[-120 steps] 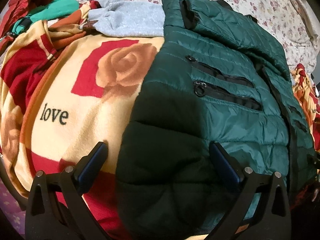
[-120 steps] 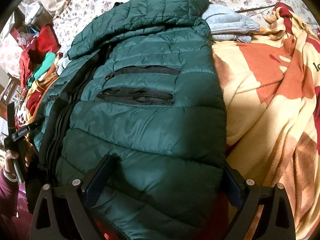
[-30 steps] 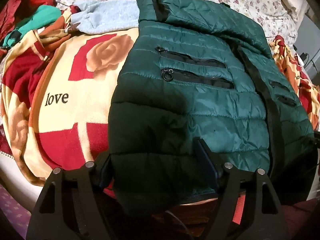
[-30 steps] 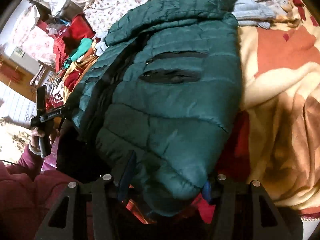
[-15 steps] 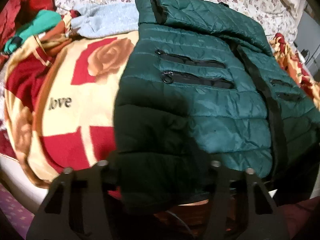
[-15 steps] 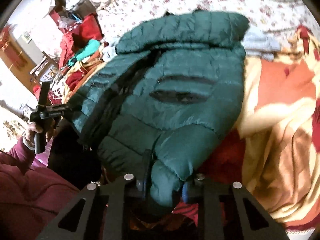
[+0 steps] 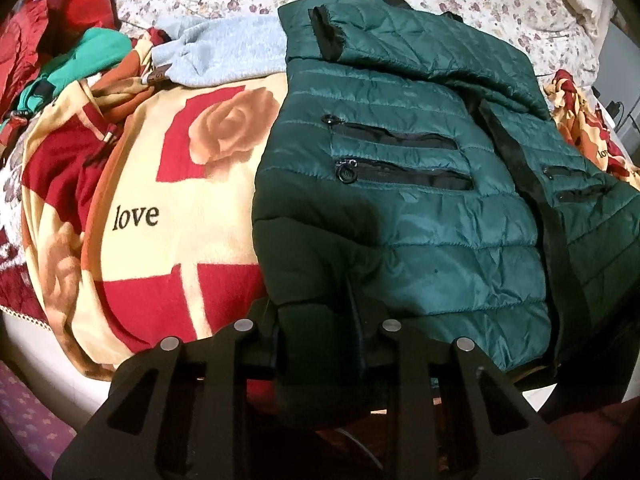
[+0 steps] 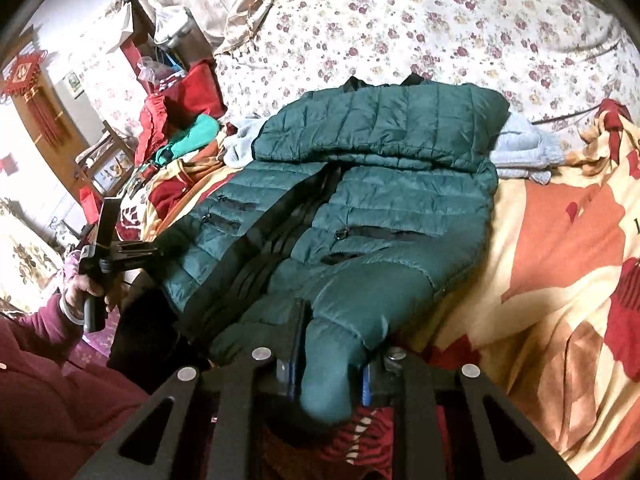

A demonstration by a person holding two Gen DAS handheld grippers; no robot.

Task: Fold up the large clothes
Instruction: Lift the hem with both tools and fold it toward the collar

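A dark green quilted puffer jacket point(image 7: 420, 184) lies front up on a rose-patterned blanket on a bed, its sleeves folded across the top. It also fills the middle of the right wrist view point(image 8: 372, 208). My left gripper point(image 7: 320, 344) is shut on the jacket's bottom hem at its left corner. My right gripper point(image 8: 326, 364) is shut on the hem at the right corner, with a bunch of green fabric squeezed between the fingers and lifted slightly. The left gripper also shows in the right wrist view point(image 8: 132, 250), held in a hand at the jacket's far edge.
A light grey garment point(image 7: 228, 56) lies behind the jacket. A heap of red and teal clothes point(image 7: 80, 56) sits at the far left. The cream and red "love" blanket point(image 7: 168, 184) covers the near bed. A flowered sheet point(image 8: 440, 24) lies beyond. The person's maroon sleeve point(image 8: 44, 360) is at lower left.
Both grippers closed on the jacket's bottom hem. The right gripper then pulled back and up, so the hem corner has bunched and risen.
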